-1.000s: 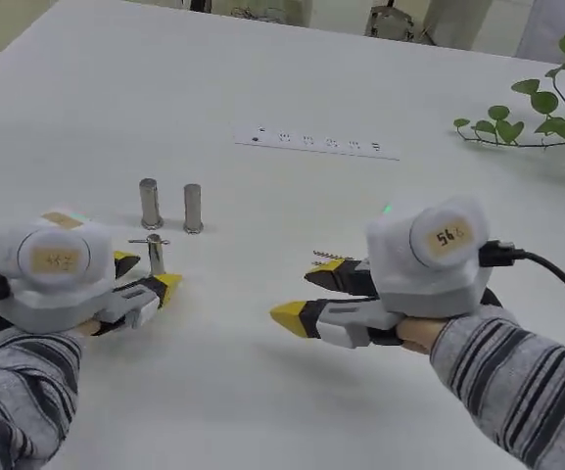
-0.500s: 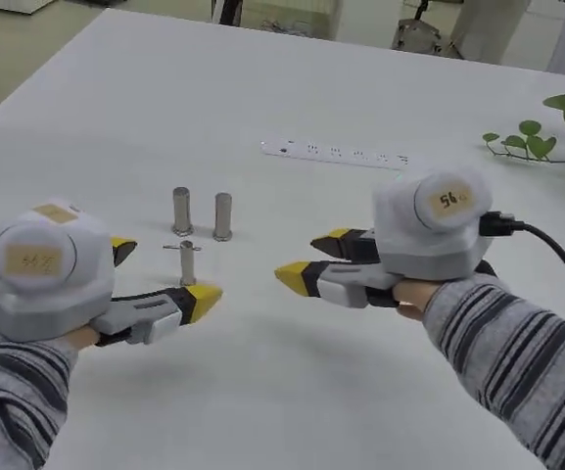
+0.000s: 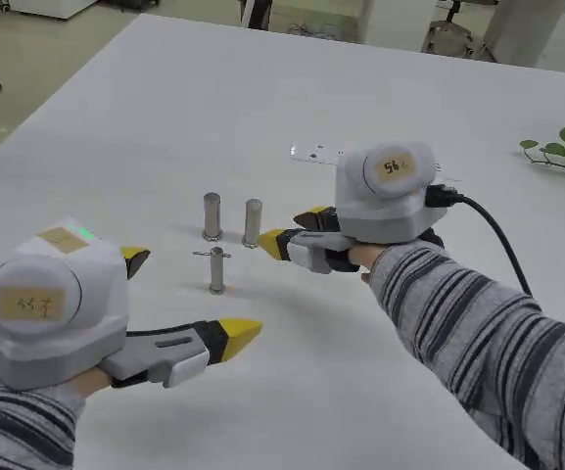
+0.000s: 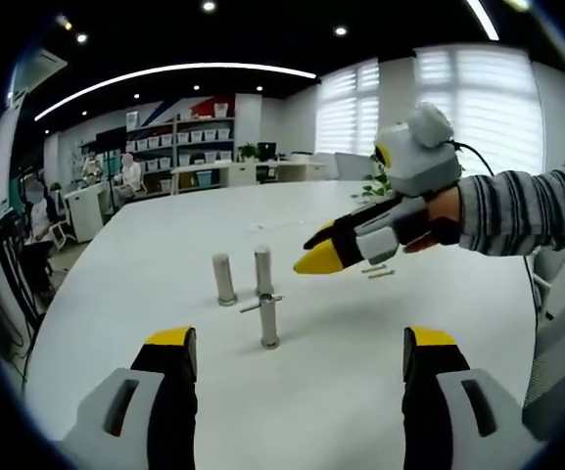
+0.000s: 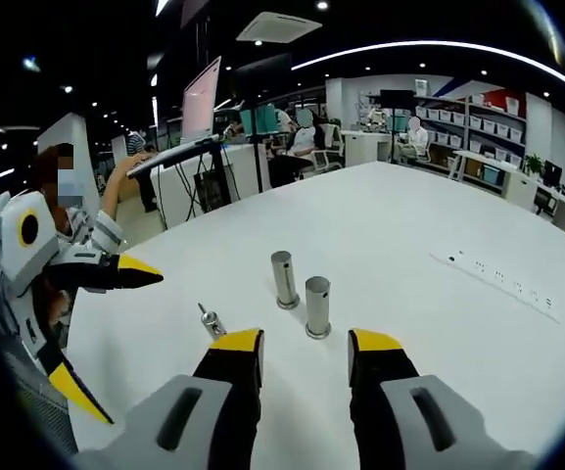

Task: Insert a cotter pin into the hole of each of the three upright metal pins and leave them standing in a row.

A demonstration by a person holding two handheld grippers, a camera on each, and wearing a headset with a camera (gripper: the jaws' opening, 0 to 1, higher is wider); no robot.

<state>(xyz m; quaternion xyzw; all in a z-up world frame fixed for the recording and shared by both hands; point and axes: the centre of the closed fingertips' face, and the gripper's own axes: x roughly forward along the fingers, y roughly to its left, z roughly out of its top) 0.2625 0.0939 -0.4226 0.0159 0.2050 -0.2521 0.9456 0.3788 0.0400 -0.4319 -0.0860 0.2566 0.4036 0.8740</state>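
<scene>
At the near left, the left gripper (image 3: 186, 294) is held low and level over the table (image 3: 311, 392). It is aimed right and away, with its jaws spread wide and nothing between them.

Beyond its tips three metal pins stand upright on the table, their long axes vertical. A near pin (image 3: 217, 271) is in front. Behind it a far left pin (image 3: 211, 215) and a far right pin (image 3: 253, 222) stand close side by side. A cotter pin (image 3: 208, 254) sits crosswise through the near pin just under its top, lying level, with an end sticking out on either side.

From the right, the right gripper (image 3: 291, 227) reaches in on a striped sleeve (image 3: 458, 313), level and pointing left at the far right pin. Its jaws are a little apart and hold nothing, and their tips are just short of that pin.

Farther right, loose cotter pins (image 4: 378, 270) lie flat on the table. A power strip (image 3: 313, 154) lies at the far side, and a plant (image 3: 561, 152) is at the far right.
</scene>
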